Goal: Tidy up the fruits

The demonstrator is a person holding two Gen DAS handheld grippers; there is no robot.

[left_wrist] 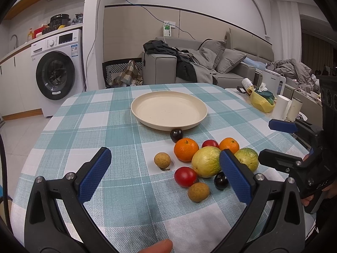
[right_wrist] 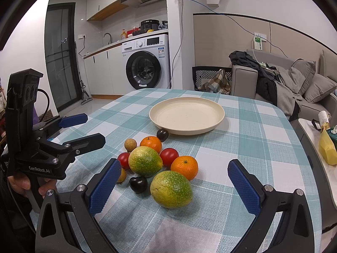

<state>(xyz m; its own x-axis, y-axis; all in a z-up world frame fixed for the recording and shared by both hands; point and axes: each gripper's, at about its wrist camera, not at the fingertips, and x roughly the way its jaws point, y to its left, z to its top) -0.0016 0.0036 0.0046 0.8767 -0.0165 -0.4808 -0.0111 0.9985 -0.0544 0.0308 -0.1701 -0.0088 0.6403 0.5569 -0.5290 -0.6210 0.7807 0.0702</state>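
While fruits (right_wrist: 162, 164) cluster on tablecloth (right_wrist: 242, 143), cream plate (right_wrist: 186, 124) bare

Checked table (right_wrist: 242, 130) carries a cream plate (right_wrist: 186, 116); clustered fruits (right_wrist: 145, 161) lie beside it.

Black gripper (right_wrist: 171, 181) frames, blue textured pads (right_wrist: 104, 186), silver screws.

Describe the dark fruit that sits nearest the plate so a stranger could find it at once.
Start at the cream plate on the checked tablecloth. Right against its near rim sits a small dark plum, away from the other dark one lower in the fruit pile. It is the only fruit touching the plate, just behind an orange.
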